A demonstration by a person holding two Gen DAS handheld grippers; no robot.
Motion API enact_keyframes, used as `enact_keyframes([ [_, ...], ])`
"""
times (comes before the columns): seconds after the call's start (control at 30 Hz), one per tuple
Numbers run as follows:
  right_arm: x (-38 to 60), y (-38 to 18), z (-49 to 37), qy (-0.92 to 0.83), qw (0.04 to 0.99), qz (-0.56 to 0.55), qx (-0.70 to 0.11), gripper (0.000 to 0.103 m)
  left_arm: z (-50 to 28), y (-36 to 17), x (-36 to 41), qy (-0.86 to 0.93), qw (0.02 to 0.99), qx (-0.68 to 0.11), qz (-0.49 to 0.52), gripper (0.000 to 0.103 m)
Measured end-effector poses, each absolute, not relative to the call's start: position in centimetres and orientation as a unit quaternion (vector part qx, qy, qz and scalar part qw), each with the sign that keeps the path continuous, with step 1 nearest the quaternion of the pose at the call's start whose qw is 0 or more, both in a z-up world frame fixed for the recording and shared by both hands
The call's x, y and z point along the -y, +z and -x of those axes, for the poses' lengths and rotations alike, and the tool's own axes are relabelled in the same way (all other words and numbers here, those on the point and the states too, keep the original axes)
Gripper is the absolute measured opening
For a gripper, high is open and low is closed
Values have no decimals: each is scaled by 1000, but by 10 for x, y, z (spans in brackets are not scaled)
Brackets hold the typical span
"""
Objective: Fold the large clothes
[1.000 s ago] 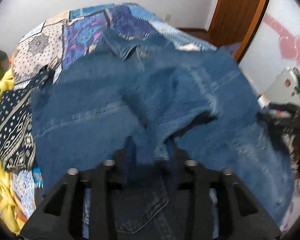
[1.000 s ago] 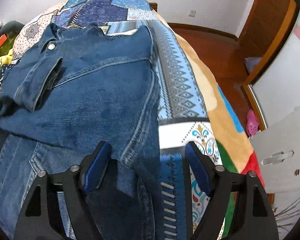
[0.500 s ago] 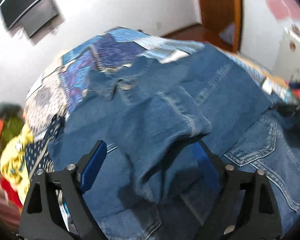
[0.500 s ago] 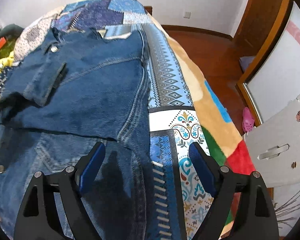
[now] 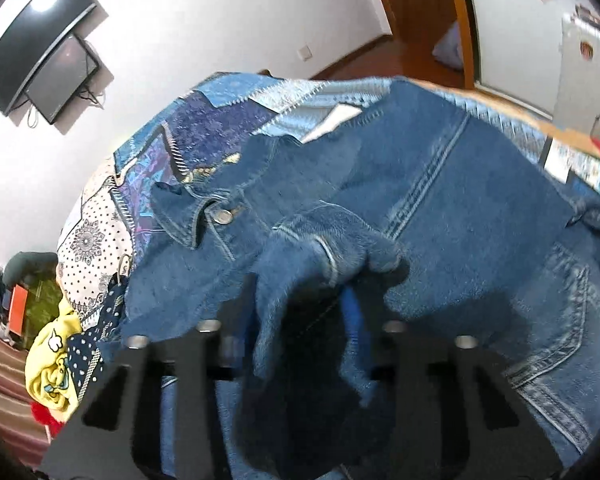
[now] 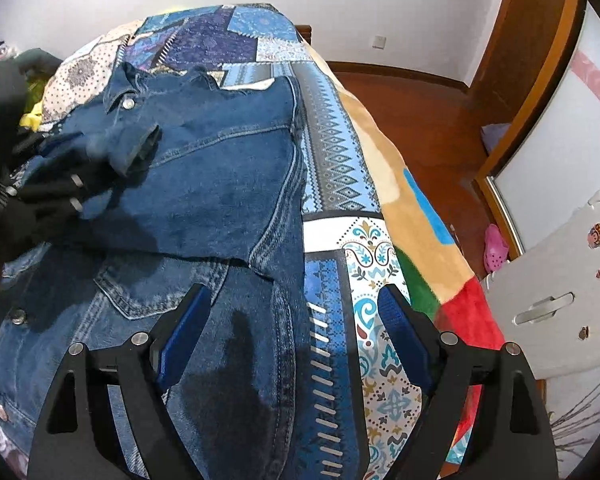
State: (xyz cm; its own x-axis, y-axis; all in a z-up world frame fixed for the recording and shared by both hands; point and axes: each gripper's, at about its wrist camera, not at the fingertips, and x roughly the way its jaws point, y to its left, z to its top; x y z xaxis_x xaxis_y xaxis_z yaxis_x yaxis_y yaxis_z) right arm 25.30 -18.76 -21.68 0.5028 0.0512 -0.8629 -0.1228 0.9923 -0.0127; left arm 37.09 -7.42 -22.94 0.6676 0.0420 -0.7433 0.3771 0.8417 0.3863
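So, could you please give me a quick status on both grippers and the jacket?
Left gripper shut on sleeve cuff. Right gripper open, above denim jacket on bed. Nothing in the way.

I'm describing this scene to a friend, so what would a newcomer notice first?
A large denim jacket spread across a bright patchwork bedspread fills both views. The left gripper pinches the jacket's sleeve cuff over its middle, while the right gripper hangs open above the jacket's near right edge.

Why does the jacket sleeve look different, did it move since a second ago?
Yes. In the right wrist view the sleeve cuff slid from the jacket's left edge toward its collar button; the left gripper is clamped on it.
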Motion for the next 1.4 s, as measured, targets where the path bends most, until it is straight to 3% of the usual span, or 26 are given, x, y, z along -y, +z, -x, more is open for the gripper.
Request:
enact_keyframes([
  [0.13,183,-215,-251,63,866,29,-495,83,-369,-206,42,-94,893,-398,-189,16],
  [0.2,179,-214,-252,66,866,32,-494,83,-368,-194,18,-85,902,-398,-145,5],
  [0.47,160,-211,-249,82,868,41,-489,83,-337,-183,-96,-46,913,-404,32,5],
  [0.7,146,-218,-247,93,861,49,-498,83,-323,-236,-147,-30,873,-473,116,16],
  [0.93,143,-219,-245,88,859,57,-502,83,-310,-246,-155,-35,873,-469,129,25],
  [1.07,142,-219,-245,85,858,57,-503,83,-300,-235,-170,-14,882,-456,120,62],
  [1.4,124,-231,-238,97,846,63,-520,83,-250,-226,-197,27,882,-469,36,64],
])
